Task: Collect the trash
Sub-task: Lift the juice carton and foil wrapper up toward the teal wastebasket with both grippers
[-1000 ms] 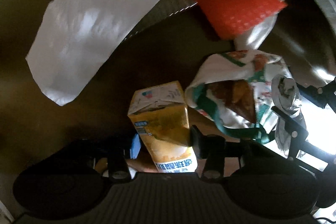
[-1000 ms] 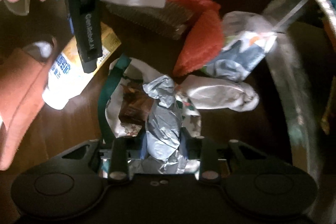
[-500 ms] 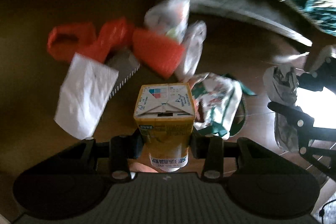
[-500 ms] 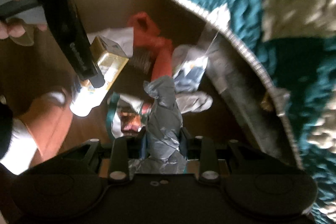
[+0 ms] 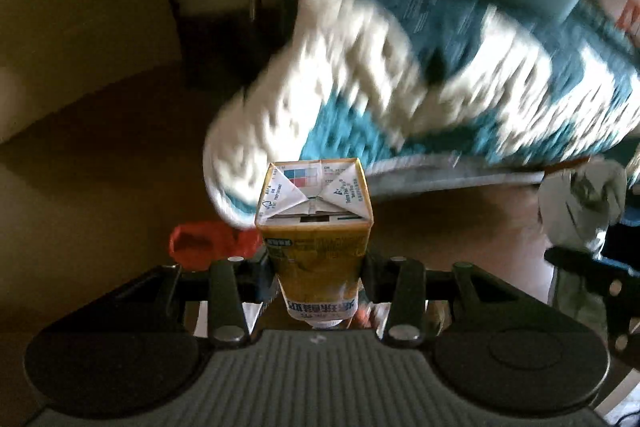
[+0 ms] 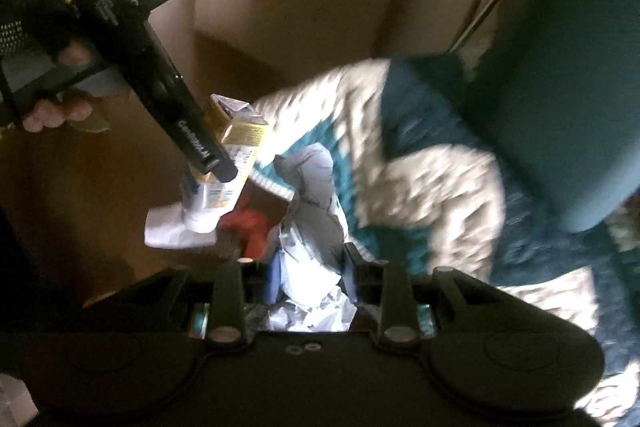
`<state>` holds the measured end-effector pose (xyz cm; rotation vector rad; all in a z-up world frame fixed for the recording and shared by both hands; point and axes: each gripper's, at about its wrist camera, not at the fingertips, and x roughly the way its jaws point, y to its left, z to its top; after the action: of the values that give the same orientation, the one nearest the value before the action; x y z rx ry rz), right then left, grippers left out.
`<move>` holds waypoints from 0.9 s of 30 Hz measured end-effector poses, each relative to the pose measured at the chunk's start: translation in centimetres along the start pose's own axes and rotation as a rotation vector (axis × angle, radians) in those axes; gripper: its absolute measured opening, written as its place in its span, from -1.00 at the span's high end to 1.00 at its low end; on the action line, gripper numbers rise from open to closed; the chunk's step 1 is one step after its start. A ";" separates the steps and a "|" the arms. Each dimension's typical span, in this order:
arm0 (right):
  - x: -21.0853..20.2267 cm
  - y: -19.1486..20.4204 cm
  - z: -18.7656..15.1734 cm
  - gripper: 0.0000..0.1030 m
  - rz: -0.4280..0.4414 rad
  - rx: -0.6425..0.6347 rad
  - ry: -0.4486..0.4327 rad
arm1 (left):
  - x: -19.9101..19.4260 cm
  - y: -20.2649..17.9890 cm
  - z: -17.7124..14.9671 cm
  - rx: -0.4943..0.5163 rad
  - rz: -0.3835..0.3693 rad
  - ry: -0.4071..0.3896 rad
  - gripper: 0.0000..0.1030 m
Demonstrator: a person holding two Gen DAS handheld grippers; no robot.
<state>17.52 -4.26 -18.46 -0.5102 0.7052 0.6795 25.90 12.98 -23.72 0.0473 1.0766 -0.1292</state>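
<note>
Left gripper (image 5: pixel 320 279) clamps a yellow rectangular drink carton (image 5: pixel 316 223). Right gripper (image 6: pixel 308 275) clamps crumpled silver-grey wrapper (image 6: pixel 314 223); only its view shows the holding hand (image 6: pixel 60 103).

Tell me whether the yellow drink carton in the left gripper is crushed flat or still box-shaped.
Still box-shaped. The yellow drink carton keeps its square folded end and straight sides, clamped in the left gripper.
</note>
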 end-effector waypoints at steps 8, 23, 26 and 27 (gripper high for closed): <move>-8.0 -3.2 2.3 0.43 -0.057 0.084 -0.121 | -9.8 -3.8 2.8 -0.019 -0.011 -0.154 0.19; -20.6 -12.0 8.2 0.43 -0.155 0.201 -0.379 | -24.6 -10.4 8.9 0.017 -0.016 -0.413 0.18; -22.3 -14.1 10.2 0.43 -0.197 0.212 -0.448 | -27.1 -11.7 10.9 0.035 -0.014 -0.485 0.18; -22.8 -15.0 11.0 0.43 -0.207 0.223 -0.469 | -28.1 -12.2 11.7 0.039 -0.015 -0.511 0.18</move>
<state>19.78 -16.31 8.29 -0.2000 0.2752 0.4920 21.41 1.97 6.84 0.0384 0.5639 -0.1653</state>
